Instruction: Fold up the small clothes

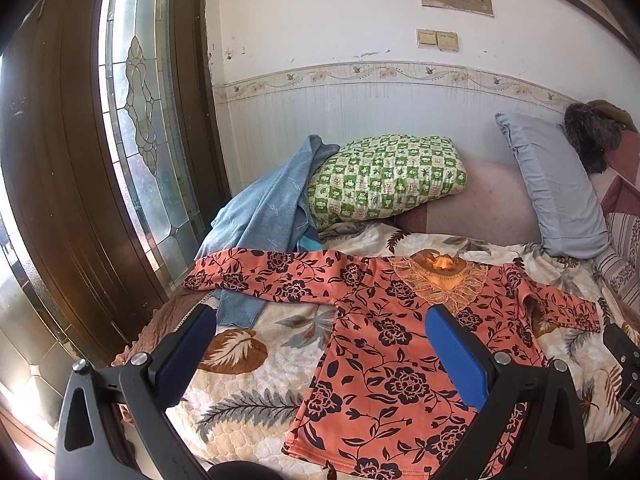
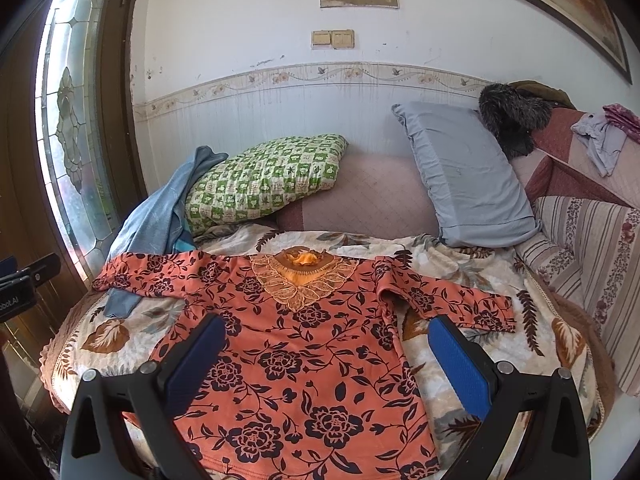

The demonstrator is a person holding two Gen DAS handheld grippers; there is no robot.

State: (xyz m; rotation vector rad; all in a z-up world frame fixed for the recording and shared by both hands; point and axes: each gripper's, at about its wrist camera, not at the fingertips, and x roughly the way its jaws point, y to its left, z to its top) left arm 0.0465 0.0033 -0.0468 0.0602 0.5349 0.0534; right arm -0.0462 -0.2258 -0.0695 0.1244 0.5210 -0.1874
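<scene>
An orange long-sleeved top with dark flowers [image 1: 384,344] lies spread flat, front up, on the leaf-patterned blanket [image 1: 256,392], both sleeves out to the sides. It also shows in the right wrist view [image 2: 304,352]. My left gripper [image 1: 320,320] is open and empty, held above the top's left side and hem. My right gripper [image 2: 326,332] is open and empty, above the top's right half; its right sleeve [image 2: 460,300] lies just beyond my right finger.
A blue garment [image 1: 264,216] lies partly under the left sleeve. A green checked pillow [image 2: 268,180] and a grey pillow [image 2: 464,176] lean on the back wall. A wooden door with a glass pane [image 1: 136,120] stands left. Clothes [image 2: 604,136] lie on the headboard at right.
</scene>
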